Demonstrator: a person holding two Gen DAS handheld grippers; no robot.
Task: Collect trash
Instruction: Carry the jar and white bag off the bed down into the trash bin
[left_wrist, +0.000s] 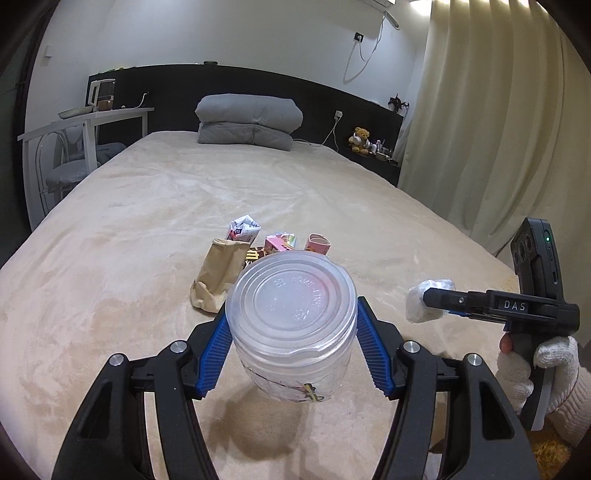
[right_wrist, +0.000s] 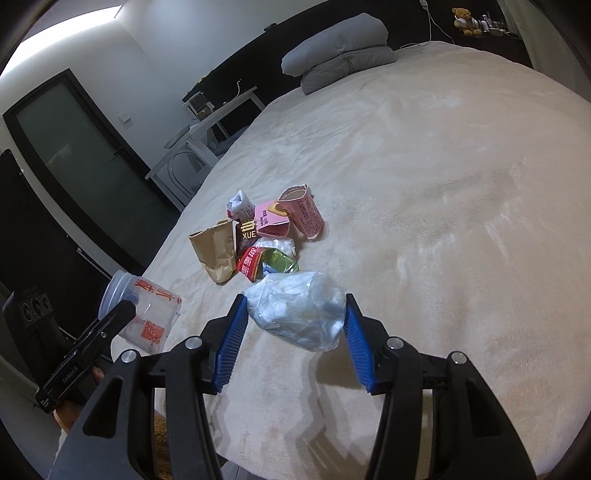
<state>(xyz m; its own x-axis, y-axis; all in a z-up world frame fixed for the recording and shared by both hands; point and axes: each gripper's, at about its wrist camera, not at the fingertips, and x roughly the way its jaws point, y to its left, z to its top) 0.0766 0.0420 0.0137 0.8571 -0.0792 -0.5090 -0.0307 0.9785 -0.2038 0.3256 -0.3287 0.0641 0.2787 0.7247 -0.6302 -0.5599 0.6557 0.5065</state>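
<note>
My left gripper (left_wrist: 291, 332) is shut on a clear plastic lidded tub (left_wrist: 291, 317), held above the beige bed cover; the right wrist view shows the same tub (right_wrist: 147, 314) at lower left with red print on its side. My right gripper (right_wrist: 295, 321) is shut on a crumpled clear plastic bag (right_wrist: 299, 310), which the left wrist view shows as a white wad (left_wrist: 424, 301) at the right. Further up the bed lies a pile of trash: a brown paper bag (right_wrist: 216, 251), a pink carton (right_wrist: 303, 214), a crumpled white carton (right_wrist: 240, 203) and colourful wrappers (right_wrist: 266, 262).
A folded grey quilt (left_wrist: 247, 122) lies at the head of the bed. A white desk and chair (left_wrist: 85, 136) stand to the left, curtains (left_wrist: 498, 110) hang at the right, and a dark door (right_wrist: 77, 162) is beyond the bed's left side.
</note>
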